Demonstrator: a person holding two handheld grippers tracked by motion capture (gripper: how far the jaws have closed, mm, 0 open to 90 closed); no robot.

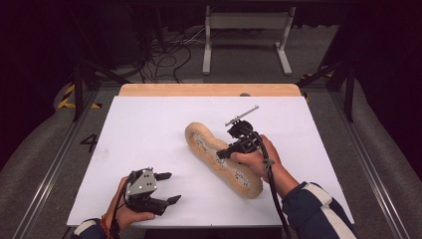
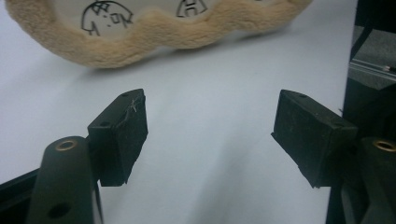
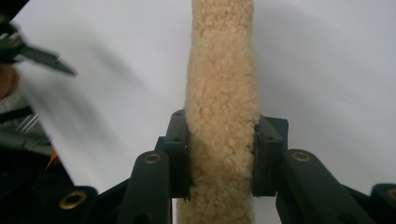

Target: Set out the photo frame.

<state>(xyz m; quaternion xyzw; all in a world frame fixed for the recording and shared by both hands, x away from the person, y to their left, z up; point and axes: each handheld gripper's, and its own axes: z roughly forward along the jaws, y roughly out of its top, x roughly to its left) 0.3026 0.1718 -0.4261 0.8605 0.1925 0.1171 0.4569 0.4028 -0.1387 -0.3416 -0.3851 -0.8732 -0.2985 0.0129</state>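
Fleece edging is what the right gripper bites on, so the step in hand looks like taking hold of the long plush insole (image 1: 221, 159) to lift or turn it.

At the near left of the white tabletop (image 1: 144, 124), the left gripper (image 1: 168, 187) rests low in the person's hand, jaws spread wide with nothing between them; in the left gripper view its pads (image 2: 122, 127) stand well apart over bare tabletop, with the insole's fuzzy edge (image 2: 154, 37) lying beyond them, untouched.

The insole lies at the middle of the tabletop, slanting from far left to near right, its pale printed face up and its tan fleece border around it.

At the right, the right gripper (image 1: 225, 153) comes in over the insole from its right side. In the right gripper view the jaws are clenched on the fleece rim (image 3: 222, 140), one pad on each side, closed as far as the pile allows.

To do this well, I judge the grasp should stay square on the rim and deep enough that the fleece does not slide out. Any lift should be slow, since the long soft body will likely sag and swing. The free left gripper could support the far end.
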